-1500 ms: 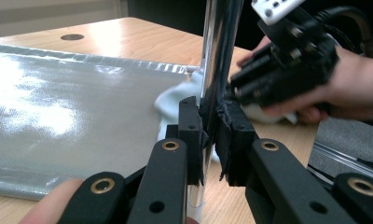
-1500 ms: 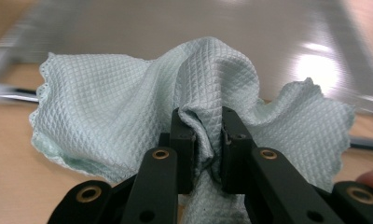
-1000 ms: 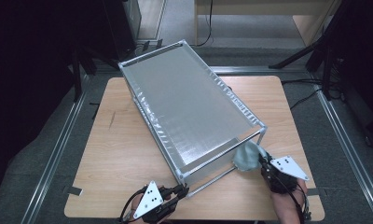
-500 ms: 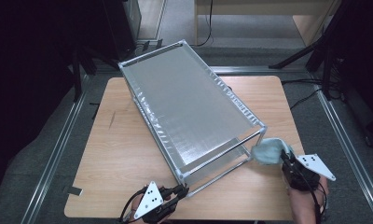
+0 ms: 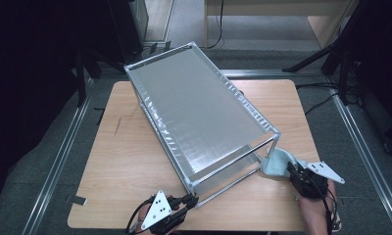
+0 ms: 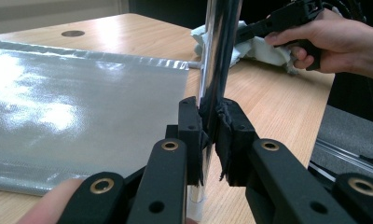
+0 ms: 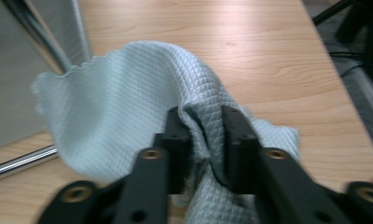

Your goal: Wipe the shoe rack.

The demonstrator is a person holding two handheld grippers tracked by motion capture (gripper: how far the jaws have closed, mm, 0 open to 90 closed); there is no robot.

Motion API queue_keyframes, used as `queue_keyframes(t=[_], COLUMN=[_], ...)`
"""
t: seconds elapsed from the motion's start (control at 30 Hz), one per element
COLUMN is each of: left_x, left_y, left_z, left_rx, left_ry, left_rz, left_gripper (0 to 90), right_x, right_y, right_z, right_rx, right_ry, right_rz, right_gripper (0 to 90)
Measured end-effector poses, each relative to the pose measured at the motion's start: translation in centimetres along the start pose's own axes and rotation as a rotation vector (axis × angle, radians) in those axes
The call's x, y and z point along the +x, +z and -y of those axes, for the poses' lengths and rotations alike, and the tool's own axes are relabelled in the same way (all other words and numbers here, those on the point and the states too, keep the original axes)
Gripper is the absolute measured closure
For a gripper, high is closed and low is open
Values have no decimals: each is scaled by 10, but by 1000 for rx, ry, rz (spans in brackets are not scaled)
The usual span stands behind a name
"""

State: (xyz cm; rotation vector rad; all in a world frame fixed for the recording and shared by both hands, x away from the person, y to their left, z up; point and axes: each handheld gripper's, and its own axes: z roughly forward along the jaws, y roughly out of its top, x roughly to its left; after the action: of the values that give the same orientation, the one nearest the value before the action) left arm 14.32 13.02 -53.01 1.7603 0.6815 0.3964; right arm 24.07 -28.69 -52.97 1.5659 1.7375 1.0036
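A metal wire rack with silvery mesh shelves lies skewed on the wooden table. My left gripper sits at its near corner, shut on the chrome corner post, whose tube runs up between the pads. A pale blue waffle cloth lies bunched on the table just right of the rack's right corner. My right gripper is at the cloth. Its jaws have just been opening, and a loose fold of the cloth still stands between them without being pinched.
The table's right edge and a floor rail run close to my right hand. Bare wood lies left of the rack and along the front edge. Dark stands and cables surround the table at the back.
My right gripper has carried the cloth rightward and down from the rack's corner onto the table, and its jaws have spread. The left gripper and the rack have stayed put.
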Motion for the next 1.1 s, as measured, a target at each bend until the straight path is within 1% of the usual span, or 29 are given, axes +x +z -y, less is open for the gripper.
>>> queue_keyframes(t=[0.07, 0.1, 0.17, 0.2, 0.23, 0.3, 0.37, 0.4, 0.43, 0.47, 0.5, 0.53, 0.63, 0.7, 0.77, 0.87, 0.93, 1.0, 1.03, 1.07, 1.1], left_x=[0, 0, 1, 1, 1, 1, 1, 1, 1, 1, 1, 1, 2, 2, 4, 6, 9, 10, 10, 11, 11], left_y=[0, 0, 0, 0, 0, 0, 0, 0, 0, 0, 0, 0, 0, 0, -2, -4, -5, -6, -6, -6, -6], left_z=[0, 0, 1, 1, 1, 1, 1, 1, 1, 1, 1, 1, 1, 2, 2, 2, 2, 2, 2, 2, 2], left_rx=[1, 2, 3, 2, 3, 3, 4, 5, 5, 4, 4, 4, 3, 2, 5, 5, 4, 5, 5, 6, 6], left_ry=[1, 1, 0, -1, 0, -1, -1, -2, -2, -3, -3, -2, -6, -12, -12, -15, -20, -23, -23, -16, -16], left_rz=[-1, -1, 1, 0, -2, -2, -4, -5, -4, -5, -5, -5, -8, -7, -20, -26, -39, -41, -41, -49, -49], left_gripper=[814, 813, 813, 813, 813, 812, 812, 813, 813, 813, 813, 813, 813, 813, 814, 814, 815, 815, 815, 815, 816], right_x=[-1, -2, -1, 1, 5, 15, 29, 35, 41, 46, 46, 52, 59, 61, 63, 68, 72, 76, 76, 81, 81], right_y=[-4, -7, -17, -23, -27, -33, -34, -33, -30, -27, -27, -20, -10, -5, -2, 1, 4, 8, 8, 13, 13], right_z=[-3, -5, -11, -14, -17, -20, -23, -24, -26, -28, -28, -31, -35, -35, -36, -37, -39, -41, -41, -44, -44], right_rx=[-14, -27, -70, -94, -119, -152, -162, -163, -160, -155, -155, -149, -142, -144, -142, -146, -146, -147, -147, -145, -145], right_ry=[4, 18, 19, 18, 8, -32, -73, -93, -105, -109, -109, -108, -114, -103, -87, -105, -101, -99, -99, -100, -100], right_rz=[44, 55, 63, 56, 36, -23, -100, -122, -134, -144, -144, -144, -153, -151, -152, -141, -138, -132, -132, -127, -127], right_gripper=[534, 490, 450, 450, 453, 480, 514, 521, 545, 566, 566, 639, 740, 804, 807, 813, 813, 814, 814, 815, 815])
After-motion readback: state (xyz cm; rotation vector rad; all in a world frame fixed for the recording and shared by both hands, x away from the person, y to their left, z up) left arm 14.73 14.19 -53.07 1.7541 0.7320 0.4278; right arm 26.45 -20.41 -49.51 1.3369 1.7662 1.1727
